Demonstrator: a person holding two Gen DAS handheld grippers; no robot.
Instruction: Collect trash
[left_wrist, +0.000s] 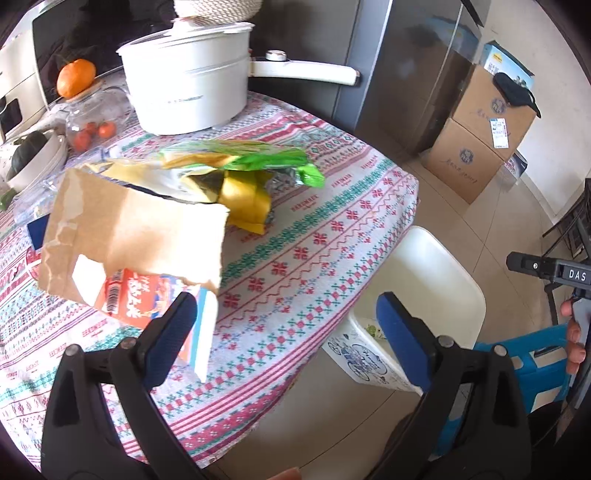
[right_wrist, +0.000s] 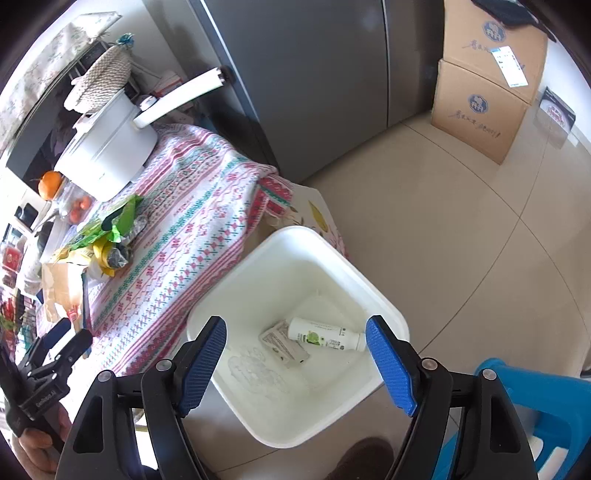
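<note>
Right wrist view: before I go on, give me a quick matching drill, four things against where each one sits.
Things:
1. white bottle
2. green wrapper
3. white pot
4. cardboard boxes

Places:
A. on the tablecloth beside the yellow wrapper
B. stacked on the floor by the wall
C. lying inside the white bin
D. at the far end of the table, long handle sticking out

Pairs: 1-C, 2-A, 3-D, 4-B

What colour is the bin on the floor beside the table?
White; the bin shows best in the right wrist view, with a small bottle lying inside.
</note>
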